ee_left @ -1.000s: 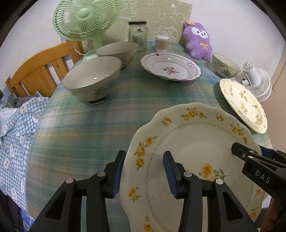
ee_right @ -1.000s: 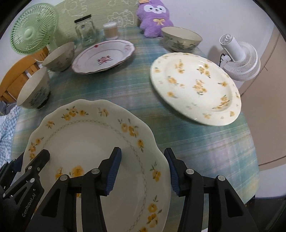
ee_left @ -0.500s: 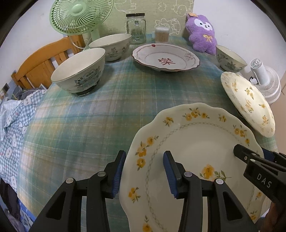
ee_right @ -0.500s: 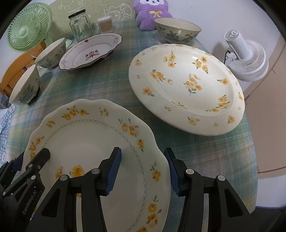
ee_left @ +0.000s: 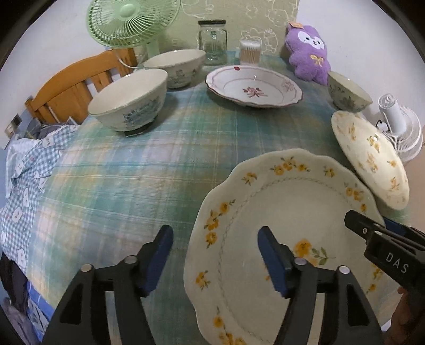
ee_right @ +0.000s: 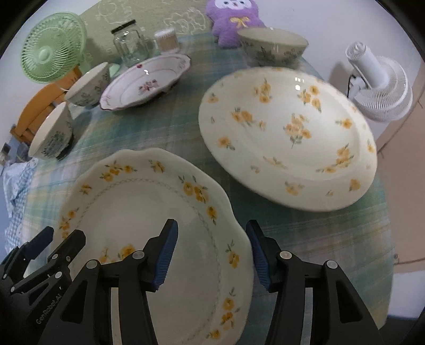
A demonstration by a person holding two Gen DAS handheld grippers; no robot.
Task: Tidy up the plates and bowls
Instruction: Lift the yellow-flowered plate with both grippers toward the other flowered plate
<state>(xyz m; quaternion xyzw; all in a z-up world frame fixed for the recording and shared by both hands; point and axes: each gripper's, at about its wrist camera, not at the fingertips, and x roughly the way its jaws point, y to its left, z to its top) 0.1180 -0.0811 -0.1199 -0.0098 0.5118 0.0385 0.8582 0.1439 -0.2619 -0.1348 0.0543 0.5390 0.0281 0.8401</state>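
While your two grippers straddle opposite edges of the scalloped plate (ee_left: 287,220), both sets of jaws are opening. Your left gripper (ee_left: 215,254) has its blue pads spread wide, the plate's left rim lying between them with clear gaps on either side, so nothing is pinched there. Your right gripper (ee_right: 211,246) has the plate's right rim between its pads as well; they sit closer to the edge, yet a gap shows at each pad and the plate is not clamped. The scalloped plate lies at the near edge of the table (ee_left: 127,169), on the green plaid cloth, its ring of yellow flowers facing up. Just beyond it on your right sits the oval yellow-flowered plate (ee_right: 289,138), blurred in both views; its near rim is close to the scalloped plate, though you cannot tell whether they touch. Farther back stands the pink-flowered plate (ee_left: 253,86), with two bowls (ee_left: 130,102) to its left, one behind the other, and a third bowl (ee_right: 273,47) at the far right next to the purple plush toy (ee_left: 309,54). A glass jar (ee_left: 212,42), a green fan (ee_left: 127,24) and a white fan (ee_right: 379,85) line the table's edges.
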